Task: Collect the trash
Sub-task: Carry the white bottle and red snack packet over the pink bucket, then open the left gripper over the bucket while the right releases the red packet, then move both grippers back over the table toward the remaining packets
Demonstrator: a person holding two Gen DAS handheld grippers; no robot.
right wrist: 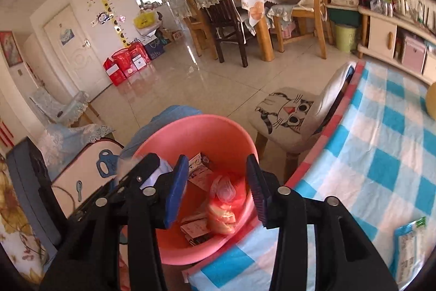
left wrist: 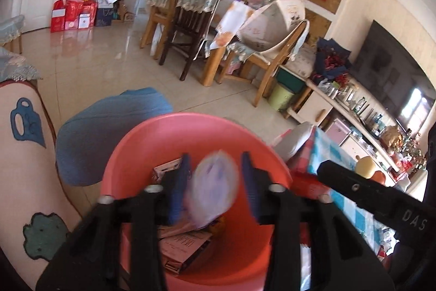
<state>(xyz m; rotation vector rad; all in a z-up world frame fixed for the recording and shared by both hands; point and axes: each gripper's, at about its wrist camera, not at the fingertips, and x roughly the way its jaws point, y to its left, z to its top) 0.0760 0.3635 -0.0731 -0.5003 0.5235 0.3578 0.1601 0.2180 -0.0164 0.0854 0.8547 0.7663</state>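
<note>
Left wrist view shows the left gripper [left wrist: 215, 182] over the pink bin [left wrist: 130, 143], jaws apart, a blurred pale wrapper [left wrist: 212, 192] loose between them. The right gripper [right wrist: 218, 187] is parted too, empty above a red bag [right wrist: 226, 198]. Both should stay centred over the bin until the trash lands.

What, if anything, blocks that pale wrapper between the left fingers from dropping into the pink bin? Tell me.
Nothing visible does. The pale wrapper, blurred, sits between the left gripper's parted fingers directly over the open pink bin. Below it lie only boxes already on the bin's floor. The right gripper hovers open beside it.
</note>
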